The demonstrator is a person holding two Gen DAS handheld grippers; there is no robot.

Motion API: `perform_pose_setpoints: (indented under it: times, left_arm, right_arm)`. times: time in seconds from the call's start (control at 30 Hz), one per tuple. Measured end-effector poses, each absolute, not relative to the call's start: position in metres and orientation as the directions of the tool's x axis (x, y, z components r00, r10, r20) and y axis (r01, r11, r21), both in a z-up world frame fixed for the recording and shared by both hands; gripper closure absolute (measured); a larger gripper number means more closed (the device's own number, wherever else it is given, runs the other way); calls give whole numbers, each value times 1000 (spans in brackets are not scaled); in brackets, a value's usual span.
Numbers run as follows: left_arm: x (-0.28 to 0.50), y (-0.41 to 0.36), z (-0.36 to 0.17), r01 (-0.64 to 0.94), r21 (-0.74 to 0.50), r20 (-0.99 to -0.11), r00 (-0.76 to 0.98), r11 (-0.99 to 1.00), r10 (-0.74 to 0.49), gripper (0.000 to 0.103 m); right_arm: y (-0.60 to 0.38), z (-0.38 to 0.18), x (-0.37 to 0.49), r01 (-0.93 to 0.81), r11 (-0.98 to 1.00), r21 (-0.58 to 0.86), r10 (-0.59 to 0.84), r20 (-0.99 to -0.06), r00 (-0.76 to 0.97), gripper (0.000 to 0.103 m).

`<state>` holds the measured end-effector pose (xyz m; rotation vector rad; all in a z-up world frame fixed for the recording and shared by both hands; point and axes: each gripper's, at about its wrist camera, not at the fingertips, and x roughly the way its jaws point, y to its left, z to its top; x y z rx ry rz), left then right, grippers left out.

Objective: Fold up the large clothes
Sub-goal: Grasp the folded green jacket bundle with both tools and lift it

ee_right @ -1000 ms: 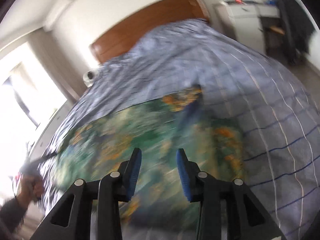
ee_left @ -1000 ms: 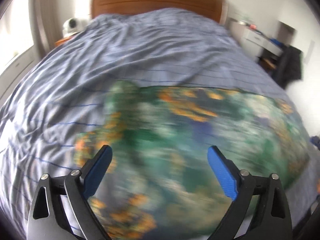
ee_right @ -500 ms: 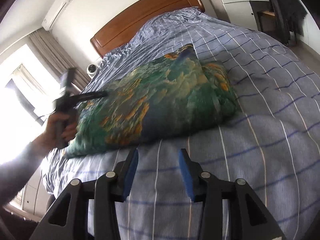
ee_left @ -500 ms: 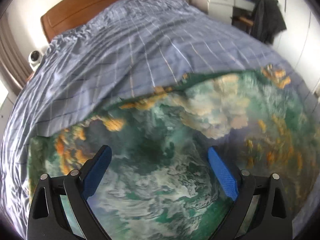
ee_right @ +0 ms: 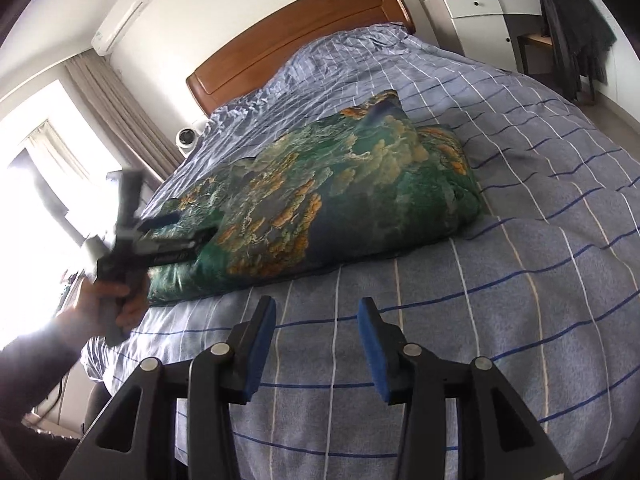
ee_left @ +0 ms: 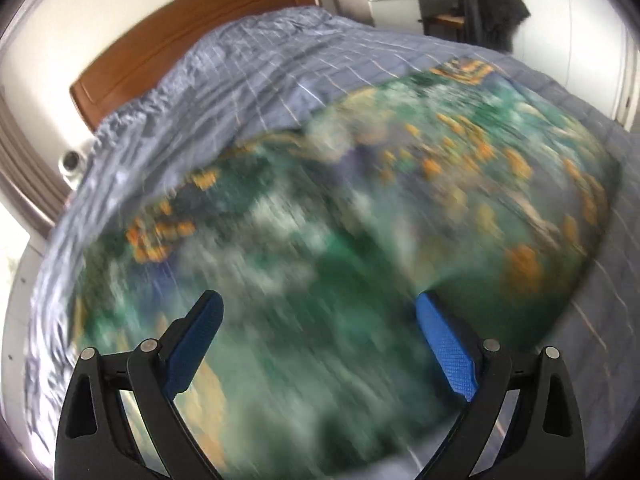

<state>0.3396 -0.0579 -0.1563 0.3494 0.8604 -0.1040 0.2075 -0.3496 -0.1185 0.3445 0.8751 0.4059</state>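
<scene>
A folded green cloth with orange and white print (ee_right: 340,200) lies puffed up on the blue checked bedspread (ee_right: 520,208). In the left wrist view the cloth (ee_left: 360,220) is blurred and fills the middle. My left gripper (ee_left: 318,304) hovers open and wide just above it, with nothing between its pads. The right wrist view shows that left gripper (ee_right: 192,226) over the cloth's left end, held by a hand (ee_right: 120,300). My right gripper (ee_right: 317,306) stands open over bare bedspread in front of the cloth, holding nothing.
A wooden headboard (ee_right: 300,32) closes the far end of the bed. A white dresser (ee_right: 480,12) and a chair draped with a dark garment (ee_right: 572,28) stand at the far right. A small white device (ee_right: 186,138) sits by the curtains on the left.
My left gripper has swept across the cloth and rolled, staying open. My right gripper has pulled back from above the cloth to the near bedspread, its jaws a little wider.
</scene>
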Motion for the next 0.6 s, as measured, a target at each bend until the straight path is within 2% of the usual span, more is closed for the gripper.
perform_pose_setpoints:
  times: [0.03,0.1,0.13,0.17,0.37,0.5,0.53,0.57,0.6]
  left_arm:
    - [329,-58,-157,237,238,-765,643,942,31,6]
    - [314,-59,-155,258,200,-776,631,945,-8,6]
    - [306,-59,-153,268,176,-783,621,947,-30,5]
    - [300,-59,-150,274,151,-790,611,950,-51,5]
    - [286,-52,-125,275,121,-770,633,954,-85,6]
    - [288,-50,-100,277,92,-754,647,956,-115,5]
    - [288,-50,-96,279,74,-756,642,957,-129,6]
    - [292,-48,-92,284,52,-758,635,957,-147,6]
    - [296,-49,-87,292,23,-762,624,956,-172,6]
  right_arm:
    - [-351,-119,208,-181,874,451,465,-669,580,58]
    - [-360,-124,216,-115,878,466,436,-676,594,40]
    - [-366,-127,221,-72,870,487,426,-671,607,25]
    - [-374,-130,227,-30,853,522,424,-658,622,19]
    - [-408,-171,282,216,612,761,476,-572,668,17]
    - [-408,-190,300,327,531,782,424,-579,696,17]
    - [-405,-191,302,313,524,792,422,-560,713,24]
    - [-403,-188,305,298,544,784,418,-561,714,52]
    - [-401,-183,304,281,568,774,409,-562,719,63]
